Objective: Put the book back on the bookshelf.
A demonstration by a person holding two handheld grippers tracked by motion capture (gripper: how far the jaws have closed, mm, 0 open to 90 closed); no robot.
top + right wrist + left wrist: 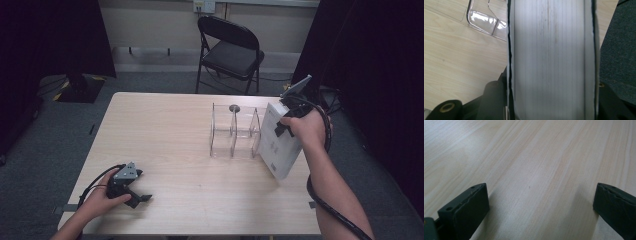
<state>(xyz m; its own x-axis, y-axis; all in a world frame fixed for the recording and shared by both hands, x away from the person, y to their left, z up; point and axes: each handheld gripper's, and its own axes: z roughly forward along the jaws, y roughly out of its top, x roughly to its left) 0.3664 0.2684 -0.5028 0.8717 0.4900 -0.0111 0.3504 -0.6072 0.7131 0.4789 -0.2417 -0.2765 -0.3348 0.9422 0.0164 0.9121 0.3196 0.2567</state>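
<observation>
- Where the right gripper (pixel 286 116) grips it from above, the white book (pixel 278 141) stands tilted at the table's right edge, its lower corner on the wood, its top leaning toward the clear rack (pixel 235 131).
- In the right gripper view the jaws stand on either side of the book (pixel 551 60), clamped on its covers, with the page edges facing the camera between them.
- The book is just beside the rack's right end; whether they touch I cannot tell.
- The rack has upright dividers, and a small dark round thing (pixel 234 108) sits at its far side.
- The left gripper (pixel 137 197) rests on the table (pixel 165 135) near the front left corner, well apart from the book.
- In the left gripper view its jaws stand wide apart with bare wood (pixel 531 170) between them.
- A black folding chair (pixel 230 50) stands on the floor beyond the table.
</observation>
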